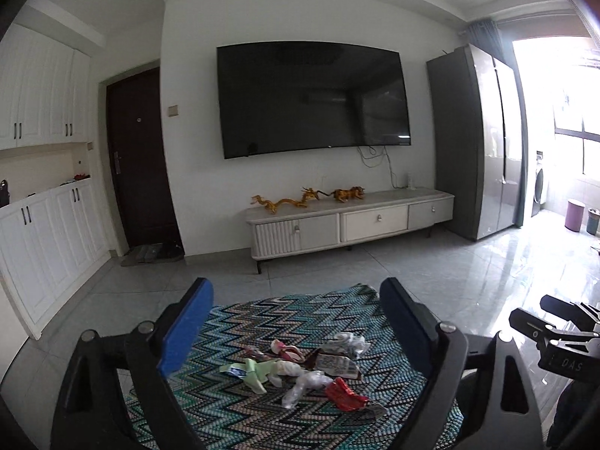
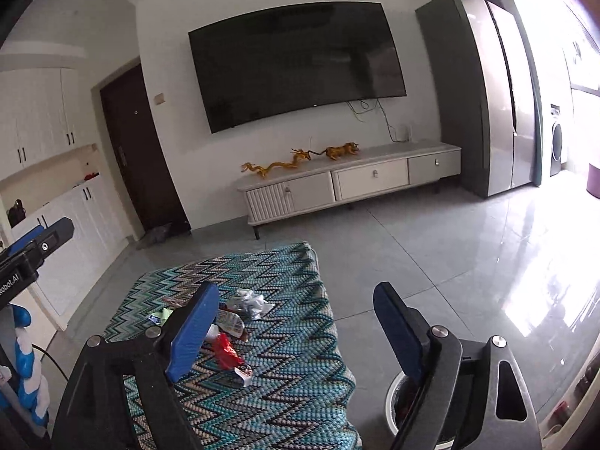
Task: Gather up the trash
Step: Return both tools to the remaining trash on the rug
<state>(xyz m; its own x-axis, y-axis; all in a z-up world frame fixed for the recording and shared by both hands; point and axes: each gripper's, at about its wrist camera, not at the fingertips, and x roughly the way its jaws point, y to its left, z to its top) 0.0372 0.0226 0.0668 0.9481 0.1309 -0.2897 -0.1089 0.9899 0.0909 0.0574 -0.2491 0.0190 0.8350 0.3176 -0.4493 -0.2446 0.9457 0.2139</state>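
Left gripper [image 1: 296, 322] gapes wide, holding nothing, above the trash [image 1: 311, 367] heaped on the zigzag cloth [image 1: 240, 405]. Right gripper [image 2: 296, 322] is likewise spread and unladen, trash at its 9 o'clock, bin [image 2: 392, 401] at 5 o'clock.

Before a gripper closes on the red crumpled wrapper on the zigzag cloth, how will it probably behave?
The red crumpled wrapper is thin, creased foil or plastic, so it is probably very light and will crush flat rather than resist. Its glossy surface may slip between the pads. It touches the clear plastic scrap, which might drag along.
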